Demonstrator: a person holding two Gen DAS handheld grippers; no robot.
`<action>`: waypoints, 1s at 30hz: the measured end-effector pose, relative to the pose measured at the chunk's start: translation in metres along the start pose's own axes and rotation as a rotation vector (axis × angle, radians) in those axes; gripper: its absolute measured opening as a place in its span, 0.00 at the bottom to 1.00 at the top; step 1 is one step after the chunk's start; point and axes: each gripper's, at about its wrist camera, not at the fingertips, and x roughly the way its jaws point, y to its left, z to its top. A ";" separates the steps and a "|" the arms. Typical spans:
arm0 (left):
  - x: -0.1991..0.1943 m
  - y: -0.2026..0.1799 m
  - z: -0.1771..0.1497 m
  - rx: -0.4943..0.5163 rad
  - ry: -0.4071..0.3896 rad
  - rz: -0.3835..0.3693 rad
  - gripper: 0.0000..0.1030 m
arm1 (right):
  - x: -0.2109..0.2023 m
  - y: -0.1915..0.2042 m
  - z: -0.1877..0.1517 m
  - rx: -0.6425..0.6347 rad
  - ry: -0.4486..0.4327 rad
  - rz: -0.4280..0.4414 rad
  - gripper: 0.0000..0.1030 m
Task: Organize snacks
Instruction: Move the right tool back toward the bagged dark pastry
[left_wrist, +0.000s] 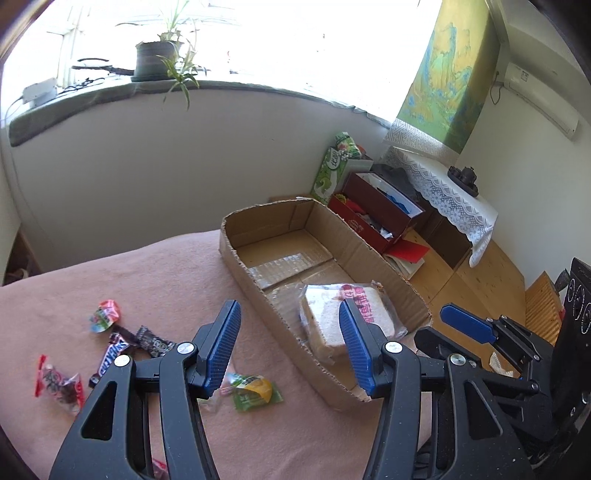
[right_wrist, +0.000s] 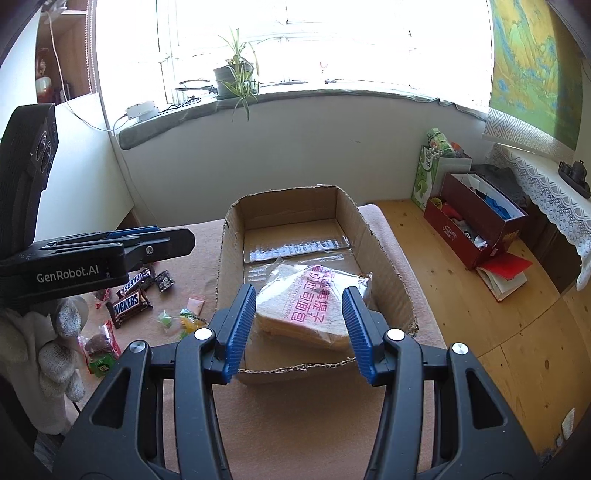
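Note:
A shallow cardboard box (left_wrist: 236, 258) lies on the pink blanket, and a bagged slice of bread (left_wrist: 325, 314) rests at its near end. Loose snacks lie left of the box: a Snickers bar (left_wrist: 110, 354), a red packet (left_wrist: 55, 380), a dark packet (left_wrist: 153, 341) and a green-yellow packet (left_wrist: 255, 391). My left gripper (left_wrist: 290, 314) hangs open over the box's left wall with nothing between its fingers. My right gripper (right_wrist: 300, 295) stands open in front of the box's near wall (right_wrist: 295, 371), with the bread (right_wrist: 310, 302) lying beyond it, apart from the pads. A gloved hand (right_wrist: 55, 354) holds the left gripper (right_wrist: 177, 240).
The blanket (left_wrist: 129, 273) ends just past the box, with wood floor (right_wrist: 461, 302) to the right. Red boxes (right_wrist: 476, 221) and a green carton (right_wrist: 424, 177) stand on the floor by a lace-covered cabinet (right_wrist: 546, 192). A potted plant (right_wrist: 236, 77) sits on the windowsill.

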 end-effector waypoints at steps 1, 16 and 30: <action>-0.006 0.007 -0.002 -0.009 -0.007 0.010 0.52 | -0.001 0.004 -0.001 -0.006 0.000 0.007 0.50; -0.087 0.101 -0.059 -0.181 -0.070 0.183 0.52 | 0.013 0.074 -0.021 -0.090 0.063 0.205 0.63; -0.098 0.145 -0.123 -0.294 0.000 0.232 0.52 | 0.050 0.154 -0.059 -0.208 0.208 0.400 0.73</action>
